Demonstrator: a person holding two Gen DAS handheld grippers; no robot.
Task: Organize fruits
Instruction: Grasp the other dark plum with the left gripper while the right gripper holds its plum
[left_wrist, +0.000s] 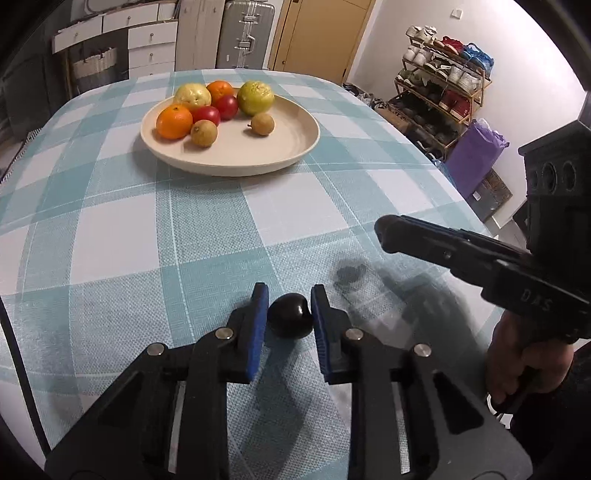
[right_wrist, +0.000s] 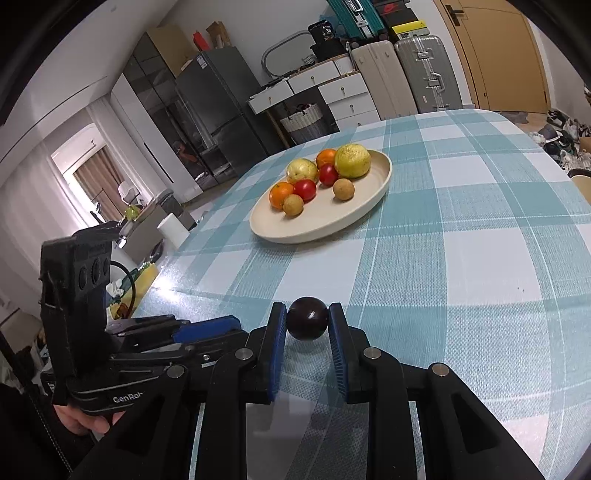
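oranges 2 | tomatoes 2 | guavas 2 | longans 2 | plums 2 | plate 1

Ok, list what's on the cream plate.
On the plate: two oranges, two yellow-green fruits, two red fruits and two small brown fruits. The pile covers the far rim, so anything small behind it cannot be seen.

A round, glossy dark purple plum sits low in the frame's centre. In the upper centre, a cream oval plate holds two oranges, two red tomatoes, two yellow-green guavas and two small tan longans.
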